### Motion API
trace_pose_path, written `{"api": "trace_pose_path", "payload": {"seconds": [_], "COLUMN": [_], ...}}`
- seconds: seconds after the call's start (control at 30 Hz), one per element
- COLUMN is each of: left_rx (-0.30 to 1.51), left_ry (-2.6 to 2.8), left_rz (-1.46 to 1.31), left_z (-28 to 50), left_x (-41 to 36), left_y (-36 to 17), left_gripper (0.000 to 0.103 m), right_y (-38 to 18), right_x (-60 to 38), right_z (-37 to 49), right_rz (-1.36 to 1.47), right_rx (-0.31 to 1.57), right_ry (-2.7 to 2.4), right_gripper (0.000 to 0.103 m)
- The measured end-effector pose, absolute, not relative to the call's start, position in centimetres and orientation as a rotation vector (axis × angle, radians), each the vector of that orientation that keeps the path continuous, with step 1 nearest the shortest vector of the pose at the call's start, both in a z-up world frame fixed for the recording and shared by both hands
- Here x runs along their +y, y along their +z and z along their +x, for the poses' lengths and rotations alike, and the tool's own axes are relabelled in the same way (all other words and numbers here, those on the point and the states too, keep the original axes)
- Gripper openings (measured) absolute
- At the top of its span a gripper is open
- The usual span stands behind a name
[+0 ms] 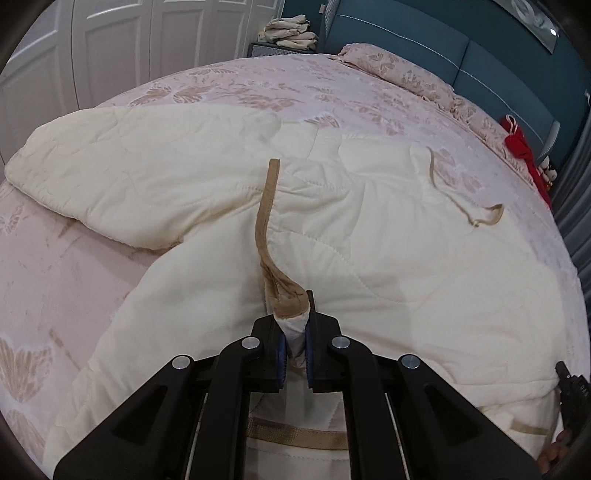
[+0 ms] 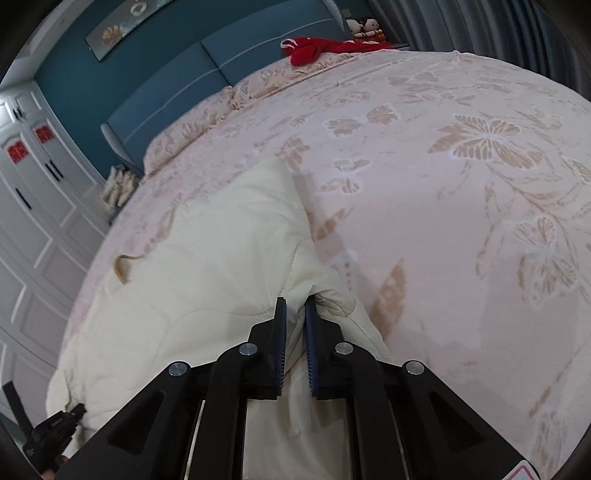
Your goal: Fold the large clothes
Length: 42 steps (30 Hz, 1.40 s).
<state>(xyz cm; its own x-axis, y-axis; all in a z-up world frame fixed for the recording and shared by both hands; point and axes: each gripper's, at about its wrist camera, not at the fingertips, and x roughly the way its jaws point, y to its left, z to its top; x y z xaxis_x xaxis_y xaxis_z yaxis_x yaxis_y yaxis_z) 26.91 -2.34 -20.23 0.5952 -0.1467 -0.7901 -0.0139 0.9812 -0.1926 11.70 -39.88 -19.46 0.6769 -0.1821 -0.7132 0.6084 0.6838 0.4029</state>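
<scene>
A cream quilted garment (image 1: 369, 229) with tan trim lies spread on the pink butterfly bedspread (image 1: 258, 92). My left gripper (image 1: 293, 317) is shut on a bunched edge of the garment where a tan trim strip (image 1: 264, 221) ends. One sleeve (image 1: 110, 158) stretches to the left. My right gripper (image 2: 295, 306) is shut on a fold of the same garment (image 2: 192, 266) at its right edge, beside bare bedspread (image 2: 443, 221). The other gripper shows at the right edge of the left wrist view (image 1: 570, 391) and at the lower left of the right wrist view (image 2: 55, 432).
A teal headboard (image 1: 461, 59) and pink pillows (image 1: 399, 70) lie at the far end. A red item (image 2: 321, 50) sits on the pillows. Folded beige cloths (image 1: 291, 33) rest on a nightstand. White wardrobe doors (image 2: 33, 229) stand beside the bed.
</scene>
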Motion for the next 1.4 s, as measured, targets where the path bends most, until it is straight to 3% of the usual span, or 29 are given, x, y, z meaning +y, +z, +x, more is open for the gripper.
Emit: {"api": "trace_pose_path", "payload": {"seconds": [0.3,0.5,0.67,0.9,1.27,1.37,1.4], "left_rx": [0.897,0.881,0.873,0.869,0.856,0.853,0.841], "left_ry": [-0.070,-0.087,-0.096,-0.108,-0.125,-0.157,-0.163], "left_rz": [-0.127,-0.161,-0.172,-0.199,-0.233,-0.313,-0.365], "left_z": [26.7,26.5,26.3,26.3,26.2,26.2,25.9], "left_x": [-3.2,-2.8,-2.7,-2.5,-2.1,-1.0,-0.1], "left_y": [-21.4,-21.6,-21.6,-21.7,-21.9,-21.6,-21.1], "left_gripper": [0.008,0.009,0.009,0.009,0.010,0.012,0.019], "right_y": [-20.2,-15.3,-12.9,-15.7,-20.2,-20.5,-20.6], "right_x": [-38.5,-35.1,-28.0,-19.1,-18.2,-17.6,-17.4], "right_z": [13.1,10.2,11.2,17.4,19.2,19.5,19.6], "right_rz": [0.526,0.449,0.340,0.175,0.115,0.089,0.089], "right_rx": [0.795,0.668,0.660,0.798,0.891,0.885,0.884], "right_ry": [-0.583,-0.670,-0.455,-0.209,-0.232,-0.243,-0.244], "right_gripper": [0.009,0.021,0.021,0.016,0.015,0.015,0.015]}}
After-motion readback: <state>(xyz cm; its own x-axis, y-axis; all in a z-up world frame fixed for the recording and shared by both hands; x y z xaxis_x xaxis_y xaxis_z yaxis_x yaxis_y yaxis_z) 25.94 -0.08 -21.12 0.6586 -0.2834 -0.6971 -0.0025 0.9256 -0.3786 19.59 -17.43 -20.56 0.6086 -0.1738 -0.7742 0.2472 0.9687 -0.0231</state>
